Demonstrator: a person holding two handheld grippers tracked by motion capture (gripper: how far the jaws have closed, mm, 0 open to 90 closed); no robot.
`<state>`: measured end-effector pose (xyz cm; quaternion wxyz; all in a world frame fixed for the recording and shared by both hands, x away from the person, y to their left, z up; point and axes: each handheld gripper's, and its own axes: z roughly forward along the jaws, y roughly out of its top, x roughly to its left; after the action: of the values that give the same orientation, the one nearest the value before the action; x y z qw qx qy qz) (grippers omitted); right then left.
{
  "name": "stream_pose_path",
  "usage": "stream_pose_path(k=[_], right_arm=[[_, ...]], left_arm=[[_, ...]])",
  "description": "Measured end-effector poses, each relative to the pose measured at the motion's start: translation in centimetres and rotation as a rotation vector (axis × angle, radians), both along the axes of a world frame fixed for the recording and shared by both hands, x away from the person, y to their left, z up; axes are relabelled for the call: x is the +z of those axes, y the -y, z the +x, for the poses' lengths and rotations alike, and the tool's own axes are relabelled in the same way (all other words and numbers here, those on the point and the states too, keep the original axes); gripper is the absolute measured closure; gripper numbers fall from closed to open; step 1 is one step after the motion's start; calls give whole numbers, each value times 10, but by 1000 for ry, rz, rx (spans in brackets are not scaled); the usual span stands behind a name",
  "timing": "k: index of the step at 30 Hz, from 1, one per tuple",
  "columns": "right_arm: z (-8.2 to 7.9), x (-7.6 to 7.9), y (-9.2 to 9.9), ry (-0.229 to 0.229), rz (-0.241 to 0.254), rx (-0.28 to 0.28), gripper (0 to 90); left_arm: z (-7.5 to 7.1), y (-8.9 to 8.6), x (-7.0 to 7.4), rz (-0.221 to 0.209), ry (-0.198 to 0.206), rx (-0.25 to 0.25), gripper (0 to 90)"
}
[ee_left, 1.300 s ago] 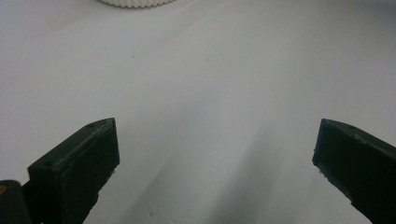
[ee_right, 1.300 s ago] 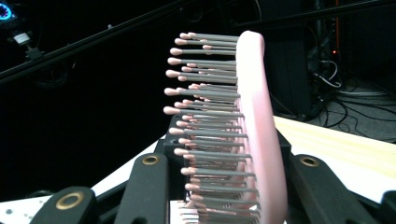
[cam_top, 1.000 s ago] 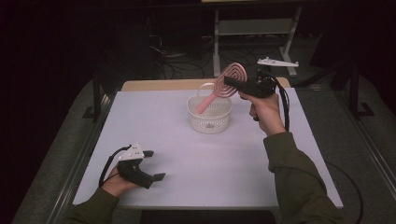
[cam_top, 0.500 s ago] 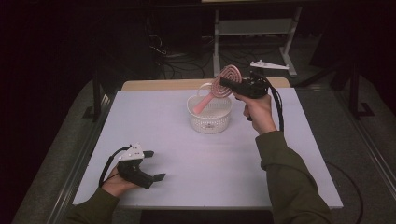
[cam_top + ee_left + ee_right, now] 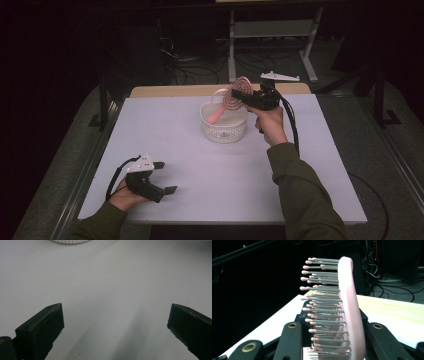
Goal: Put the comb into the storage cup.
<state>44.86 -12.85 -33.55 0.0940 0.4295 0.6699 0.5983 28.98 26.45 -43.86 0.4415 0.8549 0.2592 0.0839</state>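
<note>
The right gripper [image 5: 248, 99] pinches a pink hairbrush [image 5: 234, 97] by its oval head, black jaws pressed on either side of it, and holds it above the white basket [image 5: 224, 128] with the handle slanting down inside the rim, probably so the brush can slide in handle first. In the right gripper view the brush [image 5: 342, 315] stands edge-on: a smooth, curved plastic back with rows of thin grey bristles ending in small pink balls. The basket is round, with ribbed, slotted walls, and stands on the matte white table [image 5: 210, 190]. Well on the person's side of the basket, the left gripper [image 5: 162, 177] rests on the table, idle, its jaws spread wide with nothing between them.
</note>
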Motion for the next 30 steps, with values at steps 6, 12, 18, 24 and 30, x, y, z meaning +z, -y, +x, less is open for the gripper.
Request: stream_pose_path(k=[6,12,18,24,30], right_arm=[[3,-6,-2,-10,-7,-4,626],[3,-11,-8,-16,-18,0,626],[5,-18,-12,-27,-23,-3,626],[7,-21,-13,-38,-27,-7,626],[7,-24,-15,-41,-35,-8,626]], left_arm=[[0,0,0,1,0,-3,4],[0,0,0,-3,1,-1,4],[0,0,0,-3,2,-2,4],[0,0,0,-4,1,-3,4],[-1,0,0,-4,1,-3,5]])
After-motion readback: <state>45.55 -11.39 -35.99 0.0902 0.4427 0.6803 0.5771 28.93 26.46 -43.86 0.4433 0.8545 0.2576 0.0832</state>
